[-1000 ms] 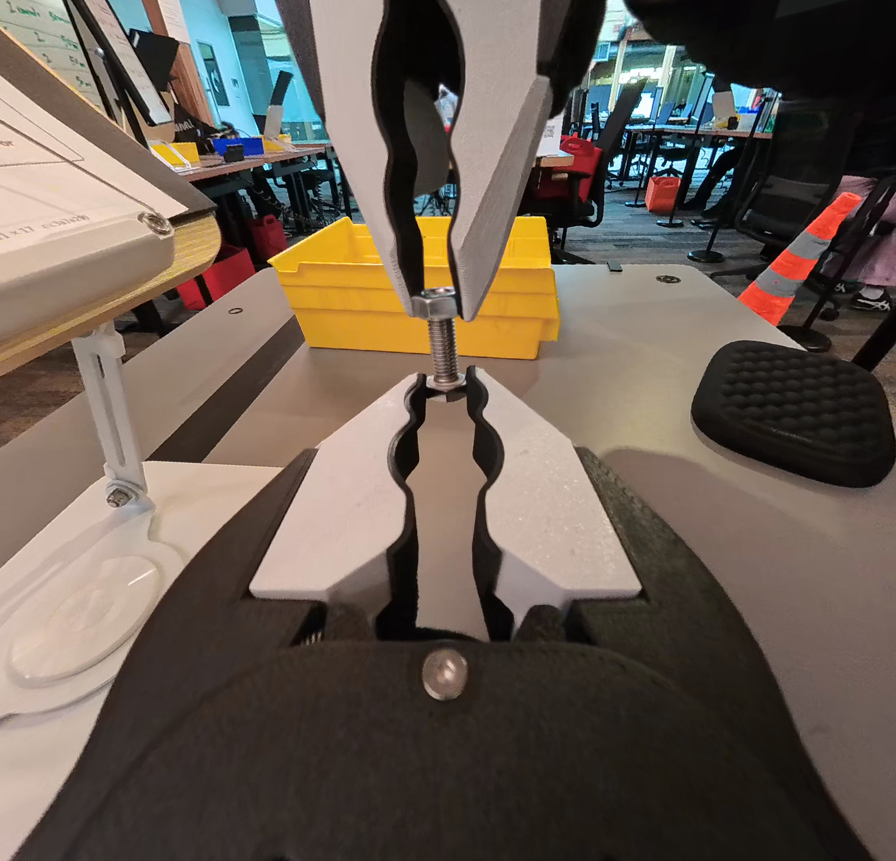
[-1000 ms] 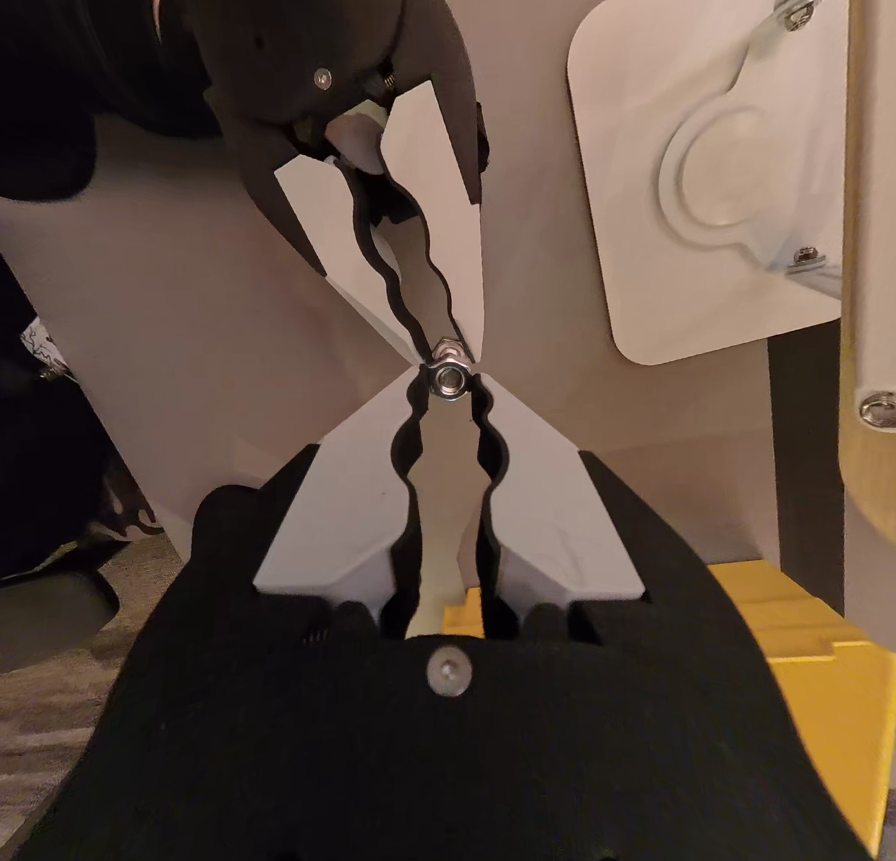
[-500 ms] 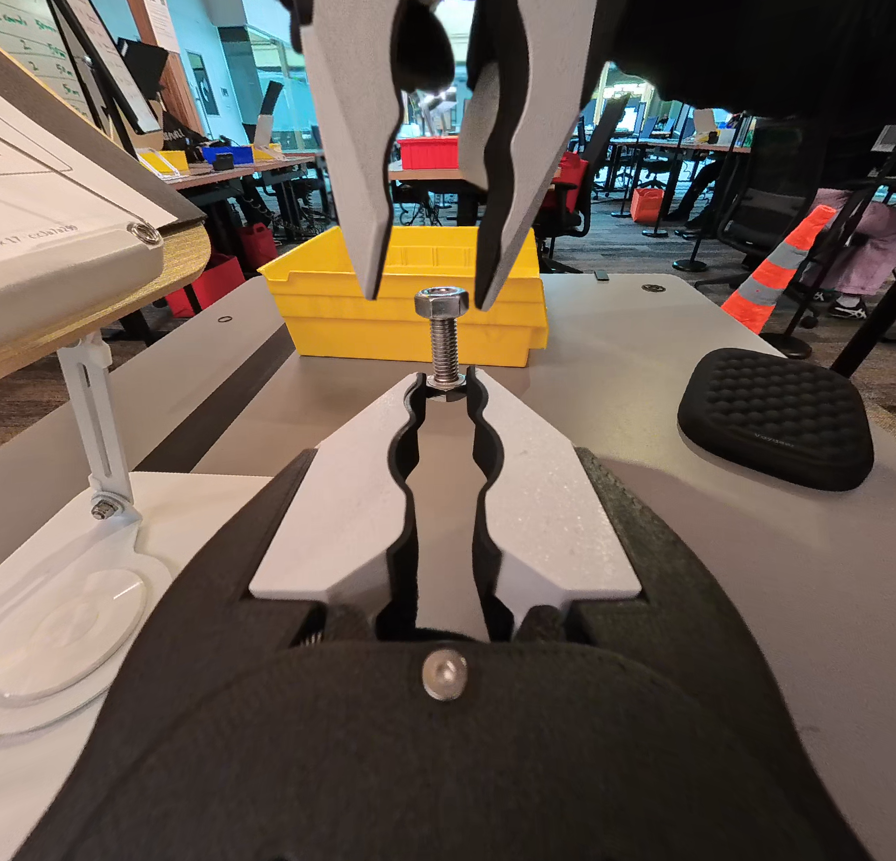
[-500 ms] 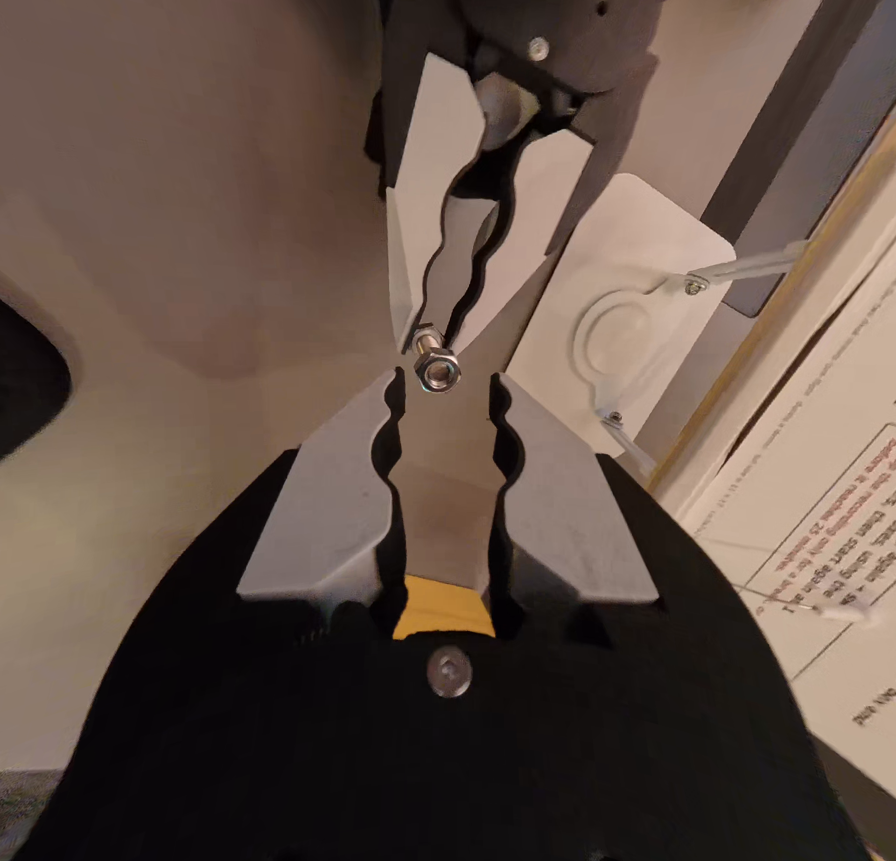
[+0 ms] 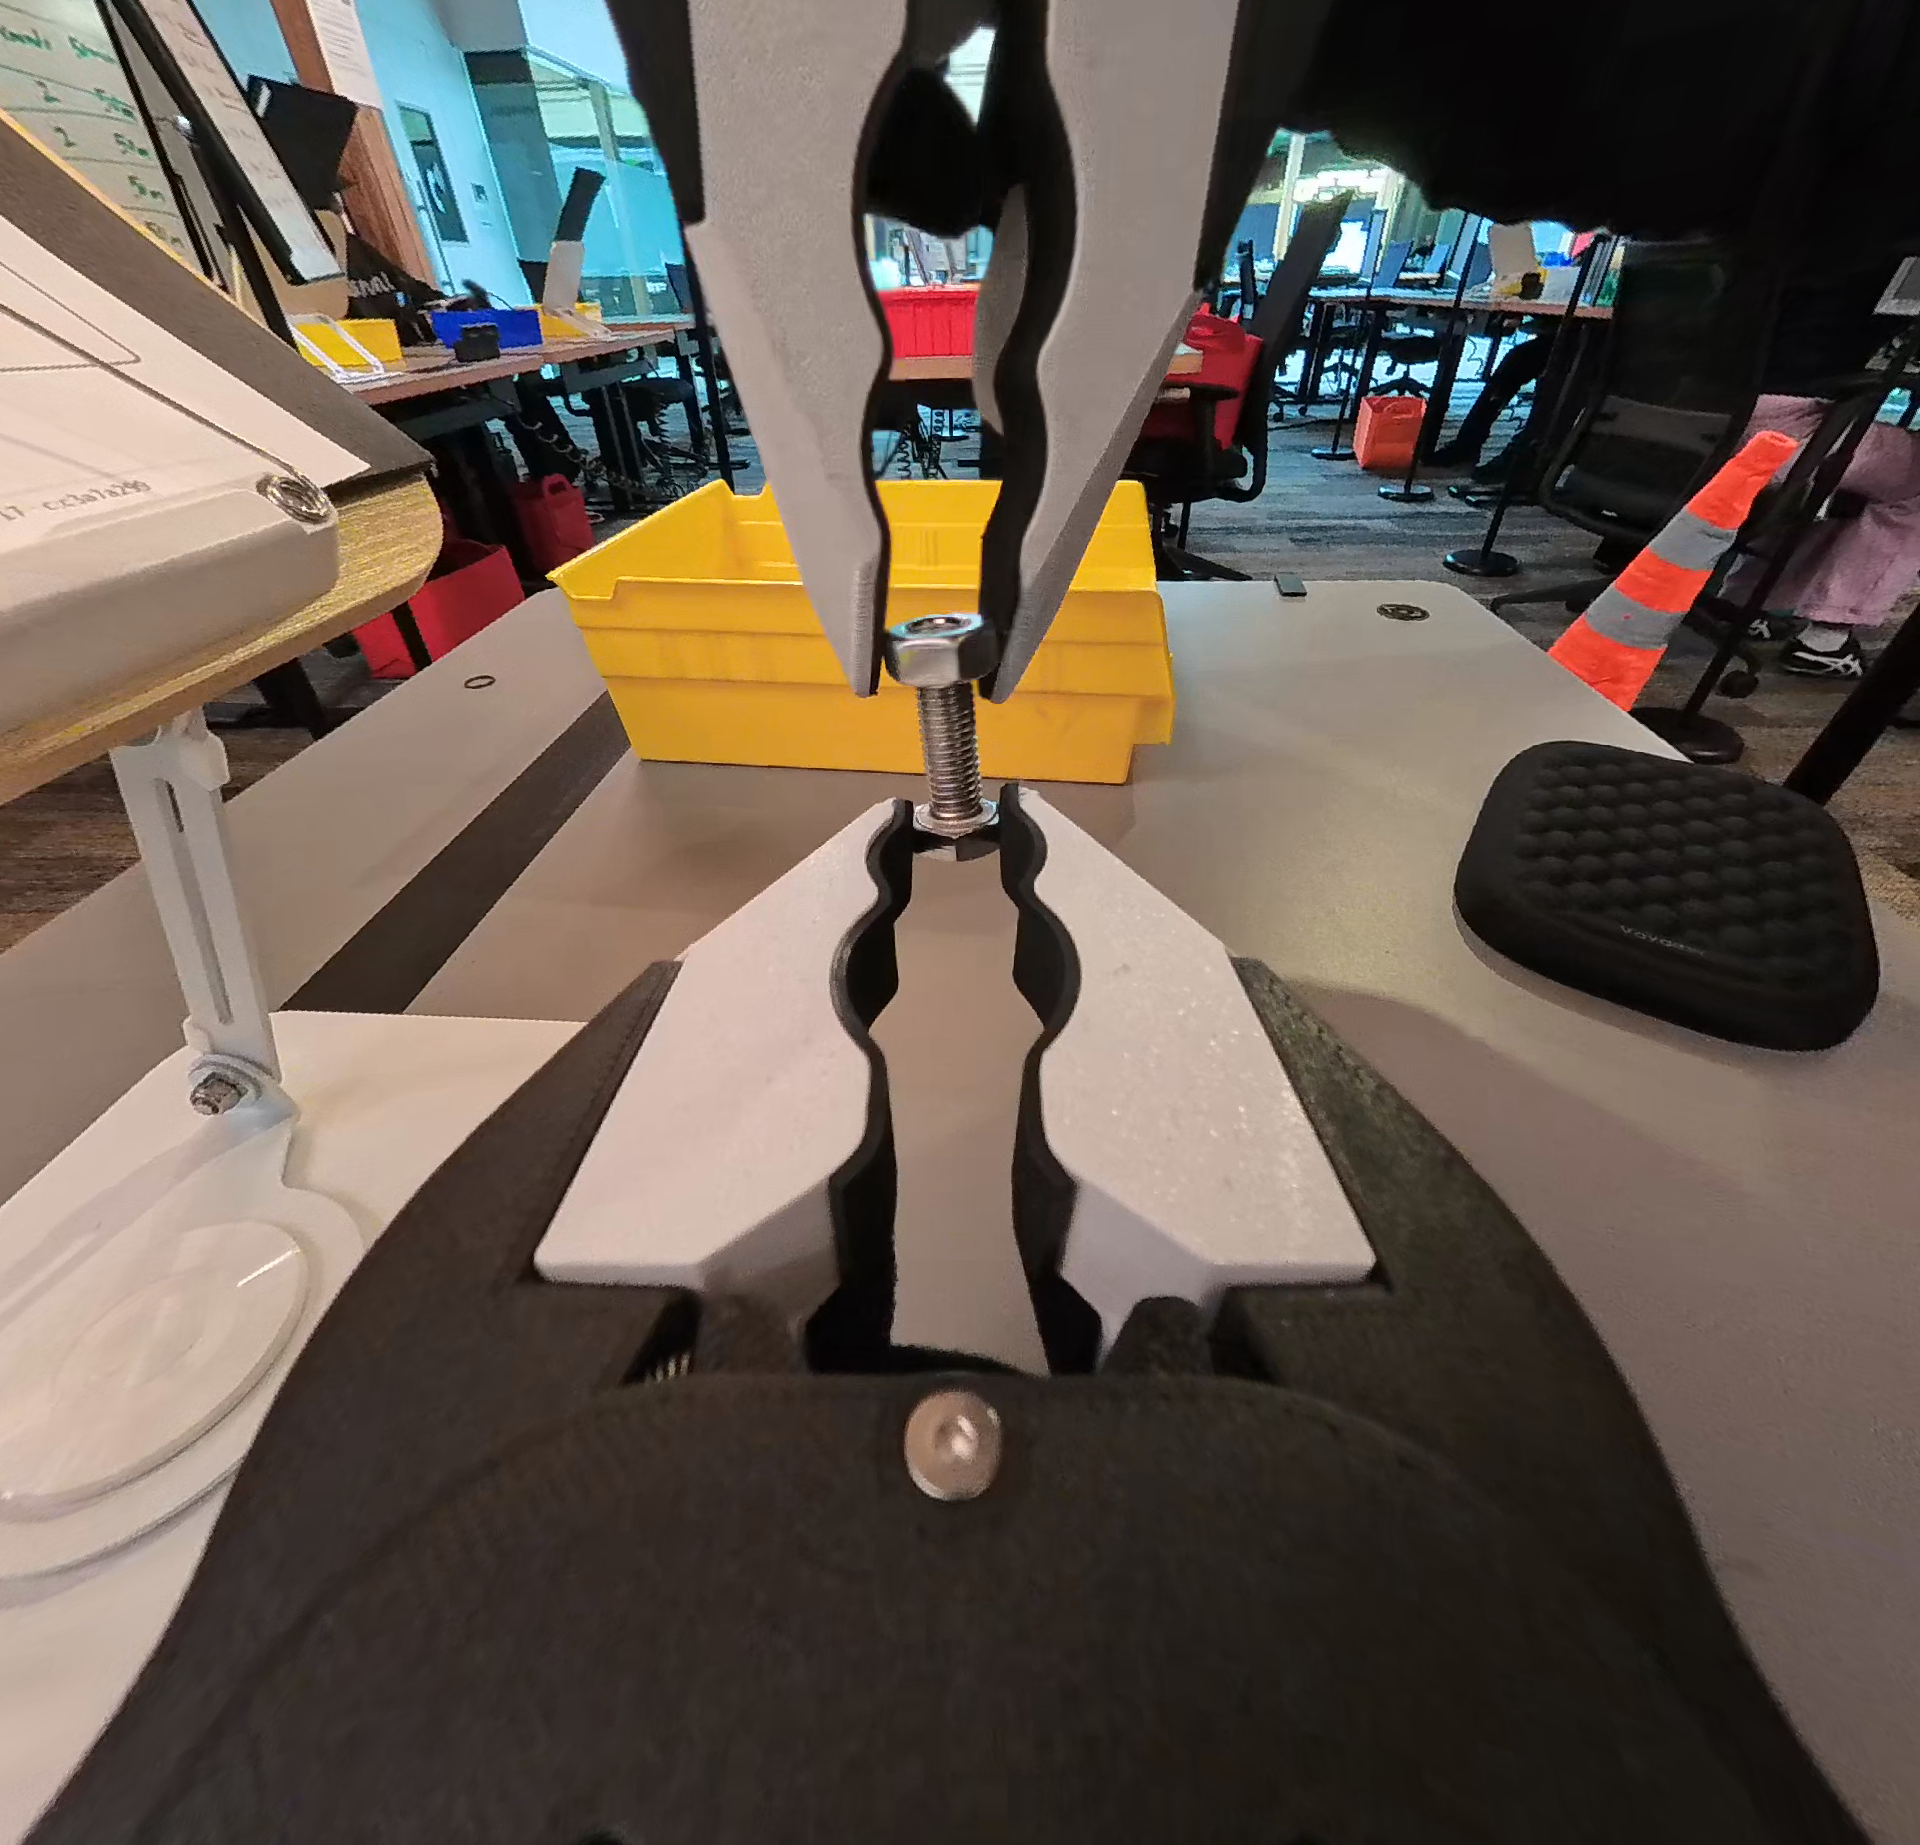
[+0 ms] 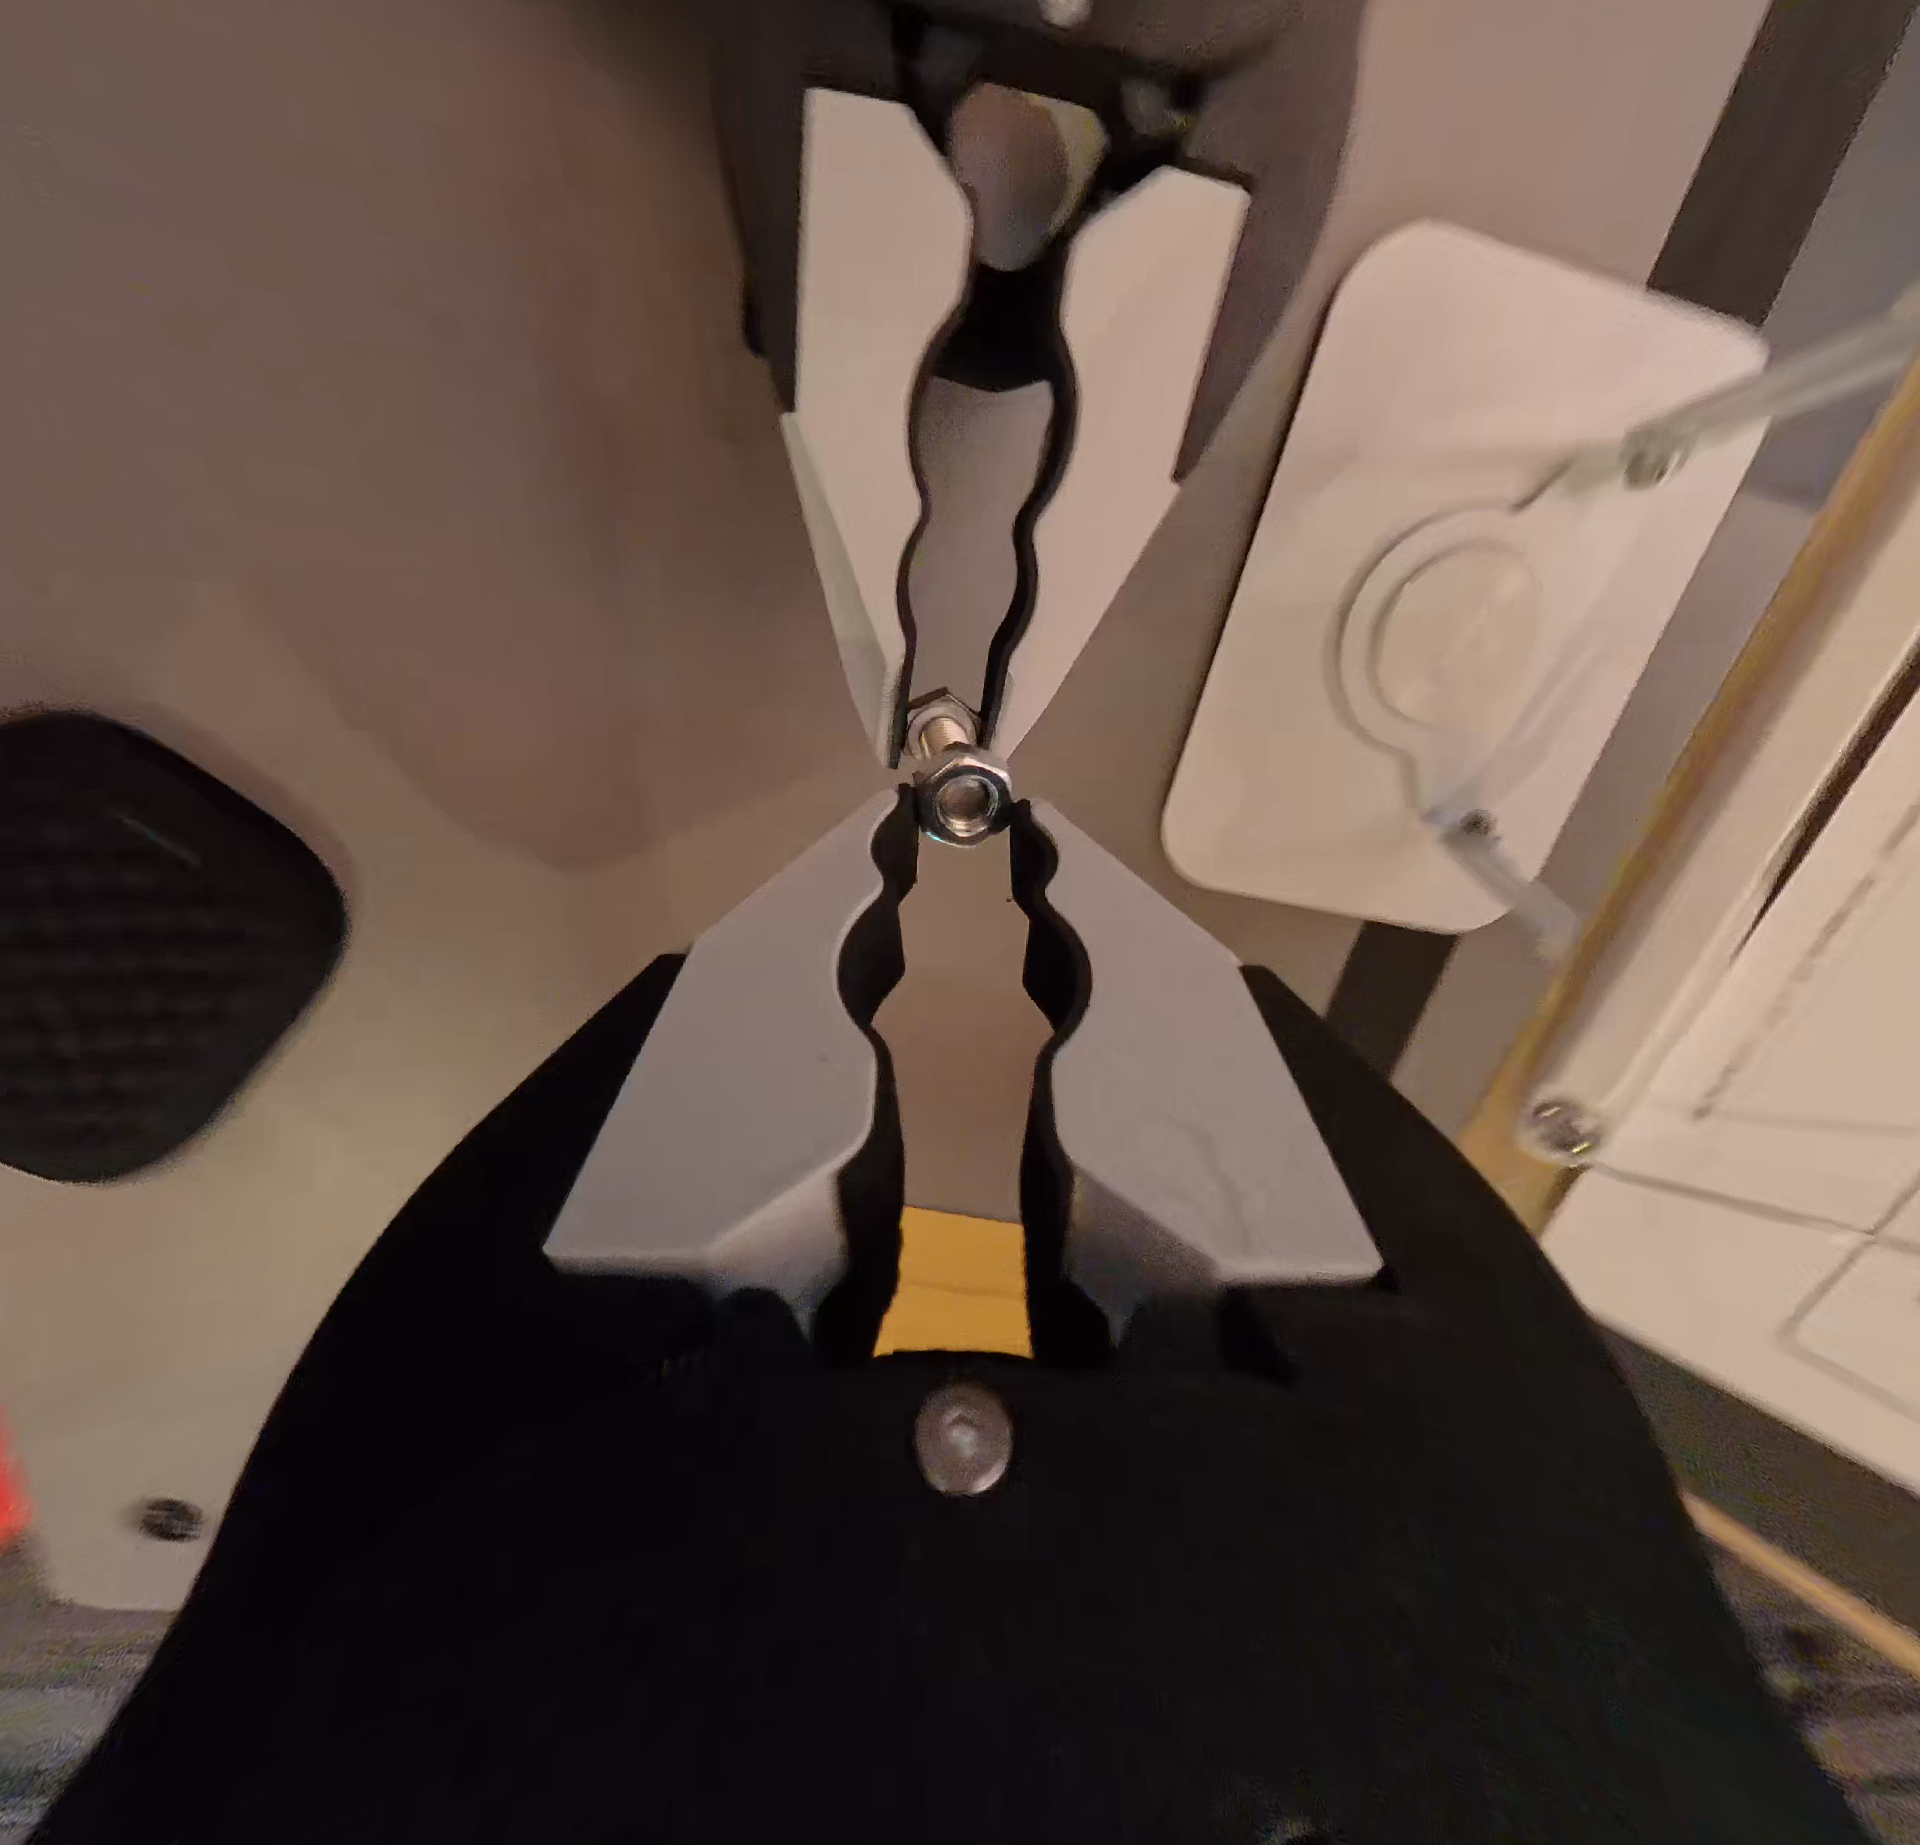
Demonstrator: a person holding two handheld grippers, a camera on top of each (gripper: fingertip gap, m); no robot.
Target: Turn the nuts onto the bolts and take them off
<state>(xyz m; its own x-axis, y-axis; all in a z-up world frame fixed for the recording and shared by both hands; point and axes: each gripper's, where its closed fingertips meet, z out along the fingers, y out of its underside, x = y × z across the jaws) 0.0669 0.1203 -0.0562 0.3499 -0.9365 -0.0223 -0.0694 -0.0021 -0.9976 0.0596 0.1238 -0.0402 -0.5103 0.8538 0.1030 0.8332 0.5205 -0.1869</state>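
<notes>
Left wrist view: left gripper [image 5: 954,827] clamps the upright steel bolt [image 5: 950,756]'s base; right gripper [image 5: 932,675], above, pinches its silver hex nut [image 5: 938,649]. Next, likely another twist.

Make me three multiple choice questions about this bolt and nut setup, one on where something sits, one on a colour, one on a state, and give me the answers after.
1. Where does the nut sit on the bolt?
A. at its upper end
B. halfway down the thread
C. loose on the table

2. What colour is the bin behind the bolt?
A. blue
B. yellow
C. green

3. What is the right gripper doing?
A. hanging wide open, clear of the bolt
B. resting on the black pad
C. closed on the nut from above

Answers:
1 A, the nut tops the upright thread while the left gripper clamps the bolt's lower end.
2 B, the bin on the grey table is plainly yellow.
3 C, its fingertips press both sides of the nut.
</notes>
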